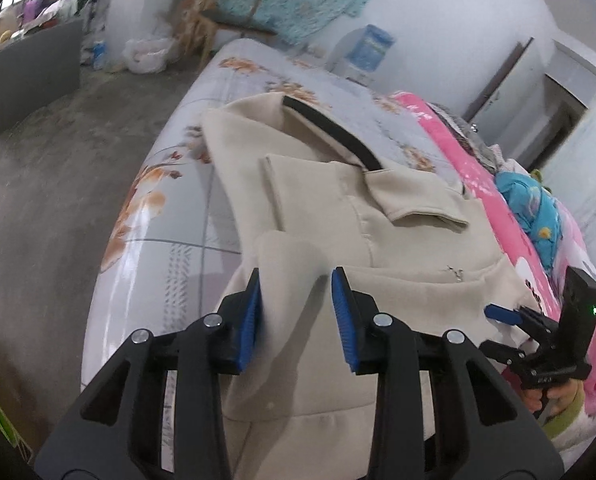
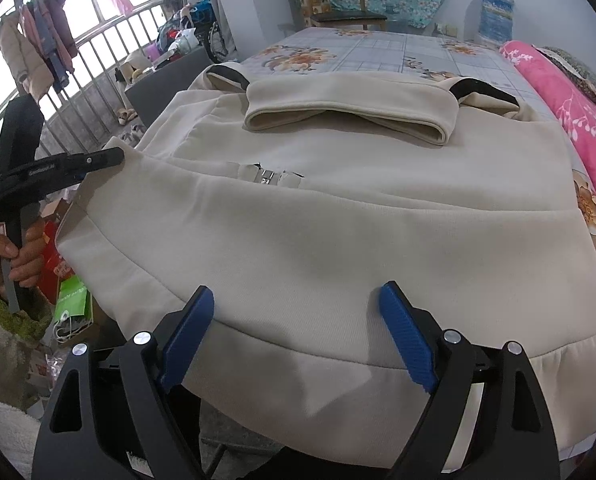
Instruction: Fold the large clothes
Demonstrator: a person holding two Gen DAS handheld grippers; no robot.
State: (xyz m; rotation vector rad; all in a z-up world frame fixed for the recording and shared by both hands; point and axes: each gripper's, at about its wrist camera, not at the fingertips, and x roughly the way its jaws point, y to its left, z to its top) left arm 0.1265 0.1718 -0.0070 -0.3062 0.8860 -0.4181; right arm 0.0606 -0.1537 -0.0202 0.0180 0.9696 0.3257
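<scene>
I see the cream fleece jacket with black collar trim [image 1: 330, 216] spread on the grey floral-print bedsheet [image 1: 169, 216], collar end at 12 o'clock, hem toward me. My left gripper [image 1: 296, 316] has its blue-padded fingers [image 1: 251, 320] partly spread, with a raised fold of the jacket edge between them; pads don't look clamped on it. From the right wrist, my right gripper [image 2: 295, 334] sits at 6 o'clock over the hem, fingers [image 2: 408, 338] wide, cloth underneath, nothing pinched. Pink floral quilt [image 2: 578, 100] runs along the 3 o'clock side.
</scene>
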